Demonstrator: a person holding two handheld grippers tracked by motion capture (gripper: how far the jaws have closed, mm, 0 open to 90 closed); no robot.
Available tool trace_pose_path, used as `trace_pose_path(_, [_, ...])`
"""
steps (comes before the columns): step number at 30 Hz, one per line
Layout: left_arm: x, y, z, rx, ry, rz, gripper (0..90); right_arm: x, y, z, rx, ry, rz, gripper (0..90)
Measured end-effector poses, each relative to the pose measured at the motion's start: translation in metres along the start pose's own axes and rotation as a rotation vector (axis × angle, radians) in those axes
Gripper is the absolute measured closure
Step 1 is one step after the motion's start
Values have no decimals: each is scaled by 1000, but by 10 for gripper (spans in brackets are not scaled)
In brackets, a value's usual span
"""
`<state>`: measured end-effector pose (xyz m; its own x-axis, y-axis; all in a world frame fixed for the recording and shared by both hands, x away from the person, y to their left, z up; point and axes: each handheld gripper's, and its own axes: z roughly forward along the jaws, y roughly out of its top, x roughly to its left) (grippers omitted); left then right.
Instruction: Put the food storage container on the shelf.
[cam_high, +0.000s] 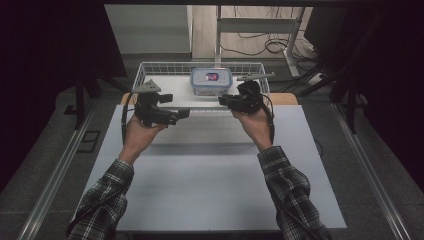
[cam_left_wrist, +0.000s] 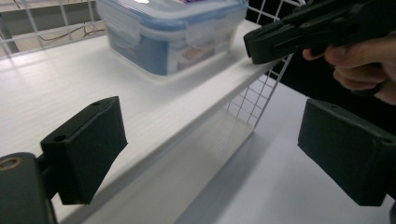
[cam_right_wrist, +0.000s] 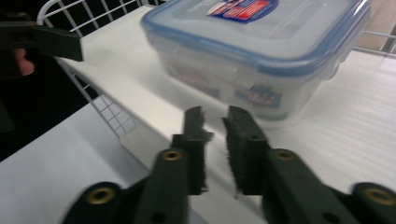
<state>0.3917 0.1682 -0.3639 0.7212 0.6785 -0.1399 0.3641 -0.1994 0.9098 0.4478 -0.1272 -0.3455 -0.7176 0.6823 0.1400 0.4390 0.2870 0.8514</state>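
On the white shelf board (cam_high: 172, 95) inside the white wire basket (cam_high: 150, 67), the clear blue-rimmed lidded plastic box (cam_high: 211, 81) sits centred, so the wide-spread left gripper (cam_high: 183, 114) and the nearly pressed-together, apparently empty right gripper (cam_high: 223, 100) should approach its opposite sides level.

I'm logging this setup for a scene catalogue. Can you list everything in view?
Clear plastic food container with blue-rimmed lid: one, on the white board in the basket, far middle.
White wire basket: one, at the table's far edge.
White board: one, white, lining the basket's bottom.
White rectangular table: one, white, centre.
Wooden desk with white frame: one, behind the basket.
Left gripper: black, jaws wide apart, nothing between.
Right gripper: black, jaws nearly together, nothing between.
Plaid sleeves: two, dark check, bottom.
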Motion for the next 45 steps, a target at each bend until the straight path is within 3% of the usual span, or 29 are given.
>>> trace_pose_path(1, [0, 0, 0, 0, 0, 0, 67, 0, 0, 0, 0, 0, 0, 725])
trace_pose_path(2, [-4, -2, 2, 8, -5, 20, 59, 4, -4, -4, -7, 7, -15, 654])
trace_pose_path(6, [-13, -5, 3, 15, -5, 47, 50, 8, -9, -10, -11, 15, -31, 558])
trace_pose_path(11, [-26, -14, 0, -6, -12, 57, 31, 16, -21, -20, -17, 30, -53, 441])
trace_pose_path(15, [-34, -22, -3, -21, -8, 60, 23, 21, -32, -23, -11, 30, -76, 383])
trace_pose_path(24, [-53, -52, -2, 10, 6, 97, 13, 30, -61, -25, -11, 44, -117, 244])
trace_pose_path(34, [-57, -86, 2, 21, 14, 70, 4, 41, -87, -22, 1, 46, -159, 142])
trace_pose_path(45, [-59, -115, 5, 46, 14, 35, 4, 40, -111, -18, 9, 39, -178, 63])
